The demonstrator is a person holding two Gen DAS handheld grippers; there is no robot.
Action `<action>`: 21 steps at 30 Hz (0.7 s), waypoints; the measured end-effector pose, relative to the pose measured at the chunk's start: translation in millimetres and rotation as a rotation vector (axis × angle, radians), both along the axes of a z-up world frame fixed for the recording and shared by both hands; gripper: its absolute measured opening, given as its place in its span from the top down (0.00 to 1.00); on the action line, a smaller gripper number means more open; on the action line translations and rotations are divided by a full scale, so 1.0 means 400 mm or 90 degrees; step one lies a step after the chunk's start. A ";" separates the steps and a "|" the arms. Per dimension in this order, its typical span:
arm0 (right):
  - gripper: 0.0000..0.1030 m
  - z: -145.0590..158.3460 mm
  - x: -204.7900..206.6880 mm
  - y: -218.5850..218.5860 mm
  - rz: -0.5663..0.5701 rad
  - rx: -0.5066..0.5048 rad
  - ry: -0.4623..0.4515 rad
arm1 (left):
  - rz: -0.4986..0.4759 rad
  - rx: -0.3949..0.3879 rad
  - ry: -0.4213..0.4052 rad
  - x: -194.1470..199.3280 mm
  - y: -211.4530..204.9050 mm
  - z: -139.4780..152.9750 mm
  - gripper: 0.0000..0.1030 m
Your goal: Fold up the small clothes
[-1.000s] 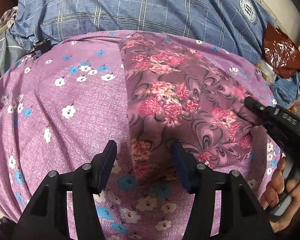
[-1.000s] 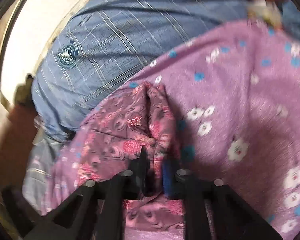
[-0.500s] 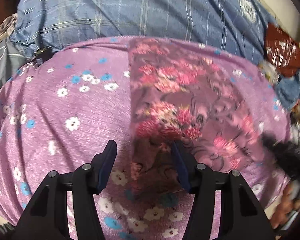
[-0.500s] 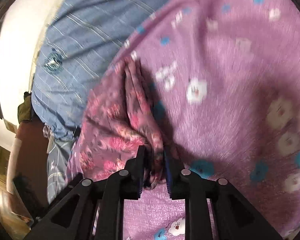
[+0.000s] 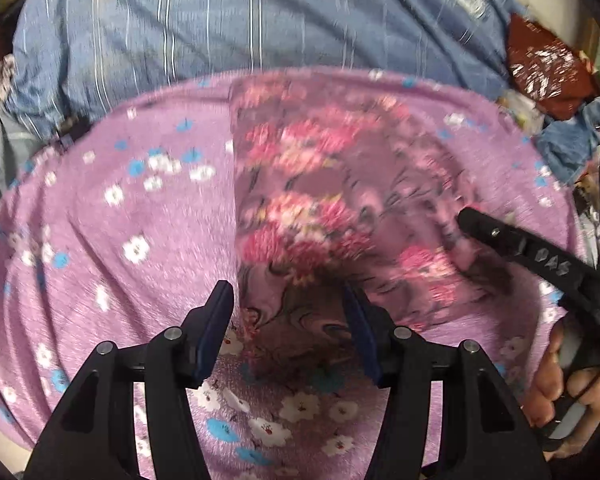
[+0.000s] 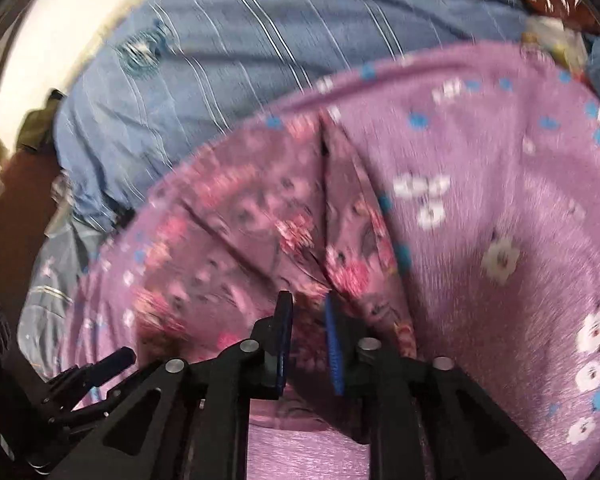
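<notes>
Two views covered this moment, both smeared by motion.

From the left wrist, the rose-print garment (image 5: 340, 208) lay flat on the lilac flowered sheet (image 5: 120, 220), its long axis running away from the camera toward the blue plaid cloth (image 5: 220, 24) at the far side. The left gripper (image 5: 290, 330) stood with its jaws well apart, straddling the garment's near left corner without pinching it; the straight left edge of the garment ran up from just inside the left jaw. The right gripper (image 5: 466, 216) came in from the right, held in a hand (image 5: 560, 380), its tip on the garment's right side. Whether it gripped could not be told from this view. To the left, the sheet offered wide bare room; to the right, a heap of dark red and blue clothes (image 5: 548, 72) crowded the sheet's edge.

From the right wrist, the right gripper (image 6: 308, 316) had its jaws nearly together and closing, a raised ridge of the garment (image 6: 260, 220) between them, though blur hid whether the pads pressed it. The ridge ran straight ahead from the jaws. The right hand seemed the better placed to carry that side over toward the left, where the room lay.
</notes>
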State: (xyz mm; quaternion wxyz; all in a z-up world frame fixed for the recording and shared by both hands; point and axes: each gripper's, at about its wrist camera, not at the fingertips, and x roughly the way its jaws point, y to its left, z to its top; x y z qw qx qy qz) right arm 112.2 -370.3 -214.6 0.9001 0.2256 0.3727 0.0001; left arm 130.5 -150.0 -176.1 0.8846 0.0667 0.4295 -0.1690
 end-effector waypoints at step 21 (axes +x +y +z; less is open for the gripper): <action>0.71 0.104 -0.167 0.092 -0.080 -0.239 -0.107 | -0.006 -0.017 -0.102 -0.171 0.036 0.124 0.31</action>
